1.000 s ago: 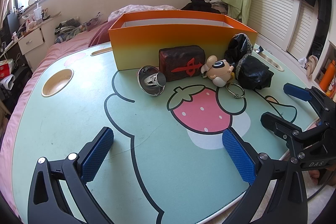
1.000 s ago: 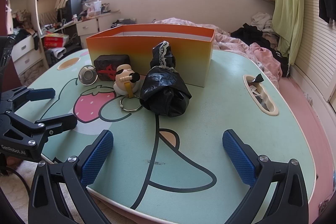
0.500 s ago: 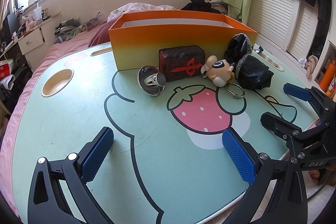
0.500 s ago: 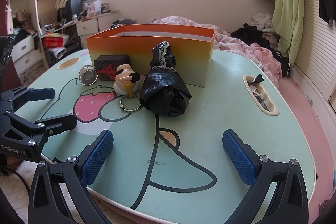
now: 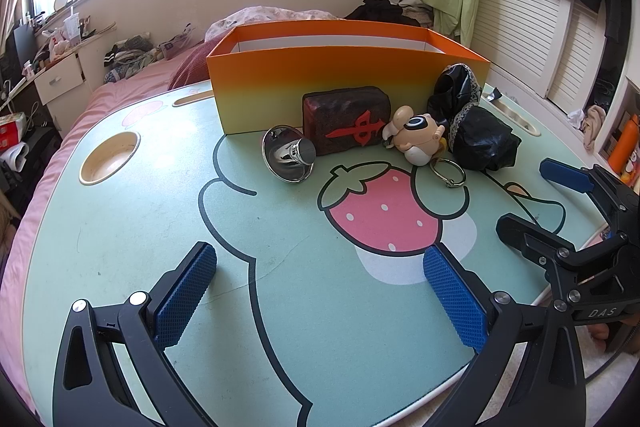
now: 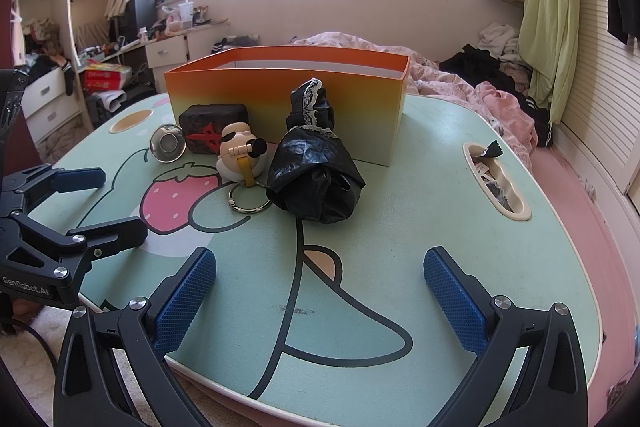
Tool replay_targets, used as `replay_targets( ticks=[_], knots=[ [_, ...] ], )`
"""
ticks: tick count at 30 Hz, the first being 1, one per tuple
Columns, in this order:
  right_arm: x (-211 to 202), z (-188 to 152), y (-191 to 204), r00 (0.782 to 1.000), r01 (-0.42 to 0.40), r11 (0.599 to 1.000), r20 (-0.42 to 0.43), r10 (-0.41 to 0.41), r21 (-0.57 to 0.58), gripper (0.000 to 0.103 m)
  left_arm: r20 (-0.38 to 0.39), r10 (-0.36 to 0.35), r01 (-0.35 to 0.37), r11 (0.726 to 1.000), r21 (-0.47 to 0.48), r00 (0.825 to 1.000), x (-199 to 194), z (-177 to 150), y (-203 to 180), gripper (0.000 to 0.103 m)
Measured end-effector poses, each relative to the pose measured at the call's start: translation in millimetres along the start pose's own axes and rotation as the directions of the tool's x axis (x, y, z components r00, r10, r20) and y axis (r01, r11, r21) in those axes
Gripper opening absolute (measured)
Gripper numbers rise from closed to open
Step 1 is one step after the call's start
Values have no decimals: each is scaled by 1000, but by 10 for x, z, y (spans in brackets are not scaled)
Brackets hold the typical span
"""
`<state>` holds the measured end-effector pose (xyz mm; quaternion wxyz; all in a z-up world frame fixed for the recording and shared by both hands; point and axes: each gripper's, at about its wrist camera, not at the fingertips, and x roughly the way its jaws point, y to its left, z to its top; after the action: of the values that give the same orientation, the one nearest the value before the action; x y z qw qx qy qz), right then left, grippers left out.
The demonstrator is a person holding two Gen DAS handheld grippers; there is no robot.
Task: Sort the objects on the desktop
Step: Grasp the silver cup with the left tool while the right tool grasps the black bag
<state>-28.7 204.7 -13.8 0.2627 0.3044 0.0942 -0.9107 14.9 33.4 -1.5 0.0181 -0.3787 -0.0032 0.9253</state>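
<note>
Both grippers gape empty; the figurine's key ring may snag the black bag when lifted toward the box.

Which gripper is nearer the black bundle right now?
Right. The right gripper faces the black bundle almost head-on; the left gripper sits farther off, toward the strawberry side.

Bedroom: bed, hanging clothes

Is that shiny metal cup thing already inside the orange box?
No, the shiny metal cup lies on its side on the table, in front of the orange box.
</note>
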Motion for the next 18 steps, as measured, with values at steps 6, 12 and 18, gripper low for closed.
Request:
replay_targets(
  ticks=[6, 12, 18],
  knots=[
    [-1, -1, 0, 1000, -1, 1000, 0, 1, 0, 103, -2, -13, 13, 1000, 10, 1000, -11, 6, -3, 103],
    [-10, -6, 16, 1000, -6, 1000, 2, 6, 0, 103, 26, -50, 51, 998, -42, 998, -95, 74, 169, 95],
    [-12, -7, 15, 1000, -6, 1000, 2, 6, 0, 103, 28, -23, 24, 999, -40, 999, -5, 388, 273, 84]
  ],
)
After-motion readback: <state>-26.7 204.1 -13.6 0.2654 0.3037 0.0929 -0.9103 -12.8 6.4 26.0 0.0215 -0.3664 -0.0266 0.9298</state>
